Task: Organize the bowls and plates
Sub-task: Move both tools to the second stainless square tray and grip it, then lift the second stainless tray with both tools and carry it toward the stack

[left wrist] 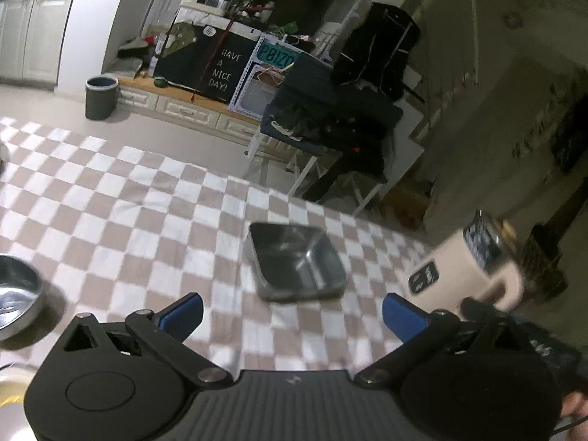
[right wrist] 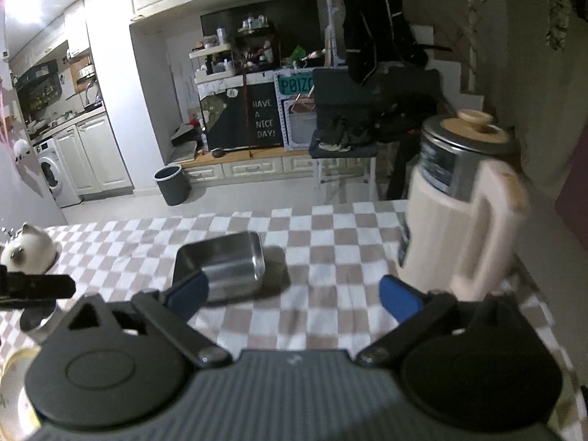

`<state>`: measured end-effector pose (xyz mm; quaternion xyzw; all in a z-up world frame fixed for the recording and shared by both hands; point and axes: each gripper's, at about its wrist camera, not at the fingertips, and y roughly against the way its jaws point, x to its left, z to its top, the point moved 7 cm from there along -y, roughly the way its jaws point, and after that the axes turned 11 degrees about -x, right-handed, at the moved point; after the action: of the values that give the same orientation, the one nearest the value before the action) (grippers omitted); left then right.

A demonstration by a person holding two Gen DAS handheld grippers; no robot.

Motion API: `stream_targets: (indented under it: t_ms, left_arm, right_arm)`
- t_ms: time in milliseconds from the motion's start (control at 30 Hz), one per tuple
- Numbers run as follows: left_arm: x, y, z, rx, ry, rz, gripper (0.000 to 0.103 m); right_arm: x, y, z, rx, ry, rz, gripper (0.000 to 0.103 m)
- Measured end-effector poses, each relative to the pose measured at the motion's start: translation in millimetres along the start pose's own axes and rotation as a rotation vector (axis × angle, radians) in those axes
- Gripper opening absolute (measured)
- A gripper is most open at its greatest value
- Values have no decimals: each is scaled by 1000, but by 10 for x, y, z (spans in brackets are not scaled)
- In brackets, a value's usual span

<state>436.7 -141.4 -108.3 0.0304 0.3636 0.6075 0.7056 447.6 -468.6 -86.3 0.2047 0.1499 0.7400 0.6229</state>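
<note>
Both hand-held grippers, left (left wrist: pixel 292 314) and right (right wrist: pixel 292 294), are hanging apart and empty while I'm watching the square steel bowl (left wrist: pixel 296 264) resting on the checkered tabletop (left wrist: pixel 147 198). Beside that bowl the cream jug (right wrist: pixel 455 213) is risking a knock from a careless swing.

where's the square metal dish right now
The square metal dish sits on the checkered tablecloth, mid-table in both wrist views, left of the beige kettle and right of the round steel bowl.
</note>
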Motion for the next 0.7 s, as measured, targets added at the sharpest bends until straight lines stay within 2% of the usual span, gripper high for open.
stream_targets:
  t_ms: [33,100,200,367,500,633,700]
  left_arm:
    - [20,-71,40,-2,19,-7,96]
    - [69,-232,102,2,55,-10,82]
    - [165,-508,134,30,115,-8,67]
    - [307,-893,51,91,144,17,49]
    - [358,-1129,-39,123,144,11,48]
    - [387,-1338,-107,144,129,15,48]
    - [392,-1432,-131,151,107,27,48]
  right_arm:
    - [21,-107,29,10,-2,14,95]
    - [78,-356,72,29,-13,44,88]
    - [163,-711,94,61,-33,71,78]
    - [280,-1289,-47,144,-58,79,63]
    - [326,-1707,-155,197,-62,63,56]
    - [371,-1915,-251,239,-29,51,53]
    - [387,-2035,-283,254,-13,48,46]
